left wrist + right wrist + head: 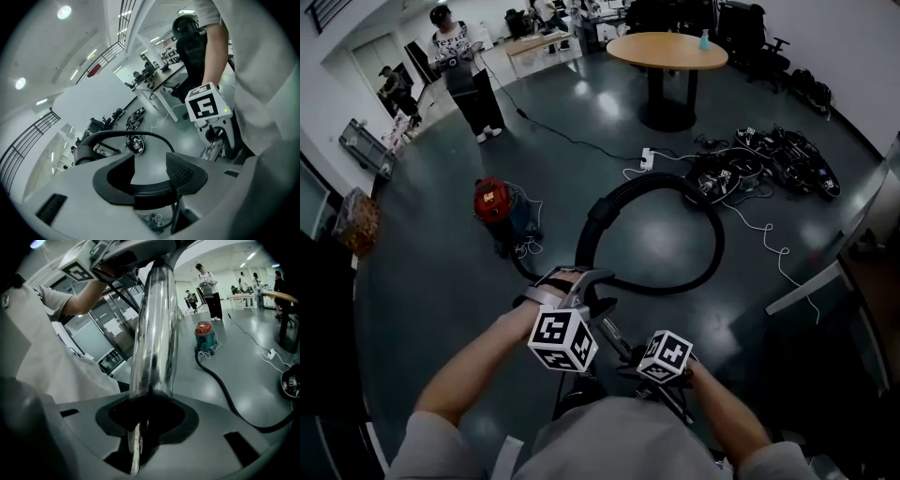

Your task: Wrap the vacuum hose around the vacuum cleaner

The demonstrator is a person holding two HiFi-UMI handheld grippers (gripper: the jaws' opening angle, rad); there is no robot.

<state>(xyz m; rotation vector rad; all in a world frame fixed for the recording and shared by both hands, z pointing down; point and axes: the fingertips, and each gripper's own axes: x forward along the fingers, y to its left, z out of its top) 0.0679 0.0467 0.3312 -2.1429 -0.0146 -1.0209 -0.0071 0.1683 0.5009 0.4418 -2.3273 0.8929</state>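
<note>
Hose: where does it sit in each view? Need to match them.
Head view: hose loops on the floor, centre.
Left gripper view: hose arcs above the fingers.
Right gripper view: hose runs from the vacuum cleaner to lower right.
Shared landmark: vacuum cleaner, left of centre in head view.

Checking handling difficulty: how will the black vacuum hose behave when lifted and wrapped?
Probably floppy: the hose lies in a loose loop on the floor. Likely springy, since the loop holds a rounded curve. Pulling it may drag or tip the vacuum cleaner.
</note>
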